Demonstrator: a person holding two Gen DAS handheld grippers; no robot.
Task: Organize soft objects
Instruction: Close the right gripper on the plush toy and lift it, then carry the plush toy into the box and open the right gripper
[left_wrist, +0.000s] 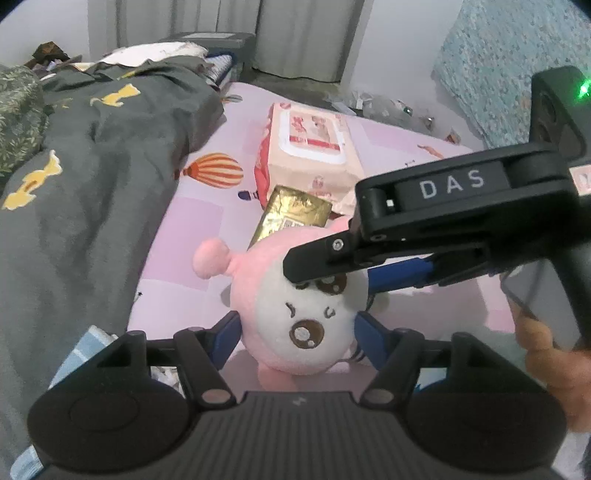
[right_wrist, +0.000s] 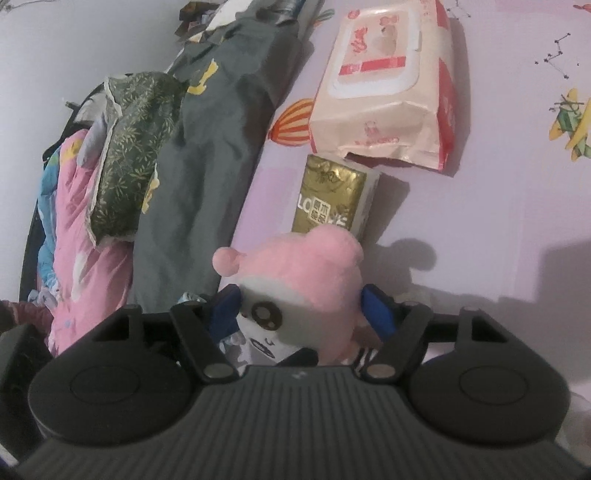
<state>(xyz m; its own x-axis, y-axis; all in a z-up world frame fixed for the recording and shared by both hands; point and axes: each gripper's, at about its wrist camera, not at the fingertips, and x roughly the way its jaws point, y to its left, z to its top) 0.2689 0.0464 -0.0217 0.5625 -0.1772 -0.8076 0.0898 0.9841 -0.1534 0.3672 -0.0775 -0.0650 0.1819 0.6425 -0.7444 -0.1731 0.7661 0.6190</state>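
A pink and white plush toy with a round face is between the blue pads of my left gripper, and both pads touch its sides. My right gripper reaches in from the right, with one finger across the toy's face and the other behind its head. In the right wrist view the plush toy fills the gap of the right gripper, with both pads against it. The toy throws a shadow on the lilac bedsheet. Its lower body is hidden behind the gripper bodies.
A gold tissue pack lies just beyond the toy, and a wet-wipes pack lies farther back. A grey quilt, a green patterned pillow and pink bedding are heaped on the left. A hand holds the right gripper.
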